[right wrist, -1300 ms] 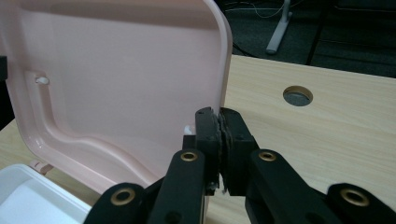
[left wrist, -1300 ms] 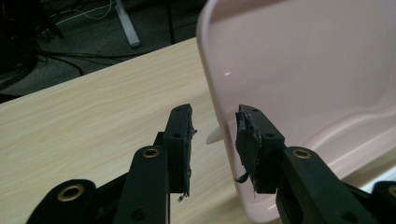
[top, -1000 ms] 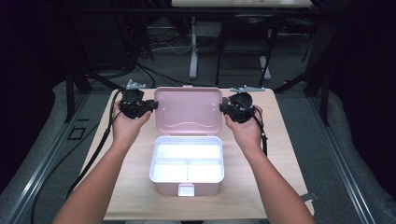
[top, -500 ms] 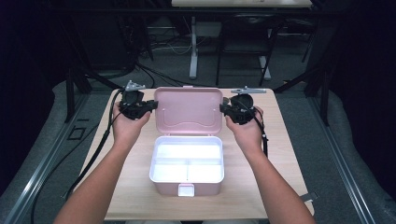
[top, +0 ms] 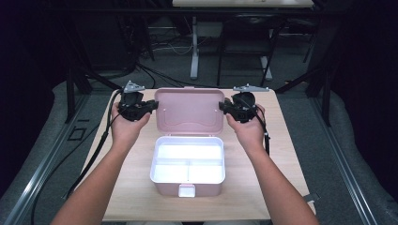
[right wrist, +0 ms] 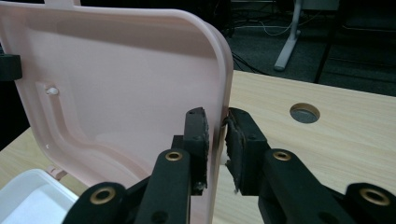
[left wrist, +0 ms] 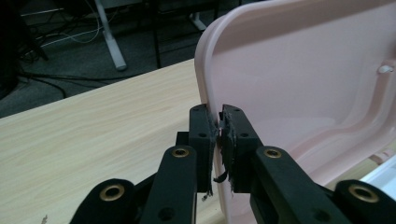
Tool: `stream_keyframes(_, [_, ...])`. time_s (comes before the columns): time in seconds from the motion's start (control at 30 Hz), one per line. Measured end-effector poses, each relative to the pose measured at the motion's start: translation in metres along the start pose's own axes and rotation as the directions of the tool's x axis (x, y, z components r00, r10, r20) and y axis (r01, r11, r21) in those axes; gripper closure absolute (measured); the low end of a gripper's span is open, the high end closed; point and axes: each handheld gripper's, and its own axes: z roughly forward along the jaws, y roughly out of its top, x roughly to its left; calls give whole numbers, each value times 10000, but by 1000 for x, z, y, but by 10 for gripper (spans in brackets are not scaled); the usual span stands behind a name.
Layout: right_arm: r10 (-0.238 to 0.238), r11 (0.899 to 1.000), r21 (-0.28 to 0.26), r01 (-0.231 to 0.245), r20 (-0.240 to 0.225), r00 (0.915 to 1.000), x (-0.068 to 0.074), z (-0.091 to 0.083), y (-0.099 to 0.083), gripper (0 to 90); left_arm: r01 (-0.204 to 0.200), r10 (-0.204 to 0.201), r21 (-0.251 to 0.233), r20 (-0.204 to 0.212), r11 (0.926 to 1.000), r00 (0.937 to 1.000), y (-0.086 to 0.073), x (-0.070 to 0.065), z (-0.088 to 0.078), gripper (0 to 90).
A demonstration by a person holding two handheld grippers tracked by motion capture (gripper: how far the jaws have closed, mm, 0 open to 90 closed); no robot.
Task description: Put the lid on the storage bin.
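A pink box [top: 165,186] sits on the wooden table [top: 234,201], its lid [top: 189,110] standing upright behind a white divided inside [top: 187,161]. My left gripper [top: 154,107] is at the lid's left edge. In the left gripper view, the left gripper [left wrist: 218,121] has its frayed pads pinching the lid [left wrist: 299,84] at the rim, though the jaws have just been opening a little. My right gripper [top: 220,107] is at the lid's right edge. In the right gripper view, the right gripper [right wrist: 217,121] straddles the lid [right wrist: 121,79] at the rim. Its jaws have just been opening, and a slim gap shows beside one pad.
A pink latch [top: 187,190] juts from the box's front wall. The table has a round cable hole [right wrist: 304,113] to the right of the lid. Desk legs and cables [top: 195,47] stand on the floor beyond the table's far edge.
Both hands have stayed at the lid's two side edges, and the lid is still upright. No clear shift shows in the high view.
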Motion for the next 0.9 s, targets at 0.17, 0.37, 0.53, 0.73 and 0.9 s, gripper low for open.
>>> stream_keyframes(0.17, [-76, 9999, -154, 74, -172, 9998, 3, -7, 0, 763, -61, 66, -192, 275, 9998, 9996, 1, 0, -10, 798])
stream_keyframes(0.37, [-402, 9985, -367, 395, -176, 9990, 10, -15, -3, 748, -188, 200, -314, 376, 9993, 9991, 1, -2, -17, 811])
stream_keyframes(0.53, [-415, 9982, -440, 402, -293, 9987, 10, -18, -4, 744, -230, 246, -347, 468, 9991, 9986, 0, -4, -22, 806])
stream_keyframes(0.73, [-585, 9976, -398, 568, -430, 9974, 12, -24, -6, 734, -332, 351, -349, 554, 9988, 9978, 0, -6, -27, 801])
stream_keyframes(0.9, [-697, 9965, -493, 677, -409, 9967, 14, -29, -8, 729, -468, 491, -347, 693, 9983, 9964, -1, -8, -31, 799])
